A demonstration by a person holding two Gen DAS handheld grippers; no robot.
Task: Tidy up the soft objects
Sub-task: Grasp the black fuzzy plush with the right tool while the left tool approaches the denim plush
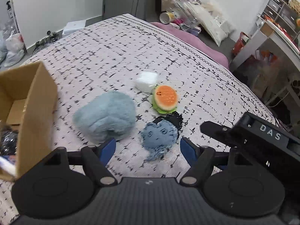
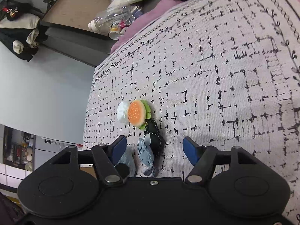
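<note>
On the bed [image 1: 112, 43], the fluffy plush [image 1: 106, 117] lies left of the doll-face plush [image 1: 159, 136]. Behind that sits the burger toy [image 1: 165, 99], touching the foam block [image 1: 146, 81]. The cardboard box [image 1: 28, 108] stands far left.

A big bed [image 1: 131, 56] fills the middle of the room, covered with a pale blanket [image 2: 225, 75] that has black dashes and a leafy border, and a purple sheet [image 1: 196, 41] peeks out at the far edge. Past the bed is a white wall [image 1: 56, 3], a grey floor [image 1: 211, 35] with a heap of stuff like a clear plastic bottle [image 1: 180, 1] and a white pillow [image 1: 211, 24], and plastic bags [image 1: 13, 46] sit on the left. On the right stands a white shelf [image 1: 277, 24] crowded with small things.
</note>
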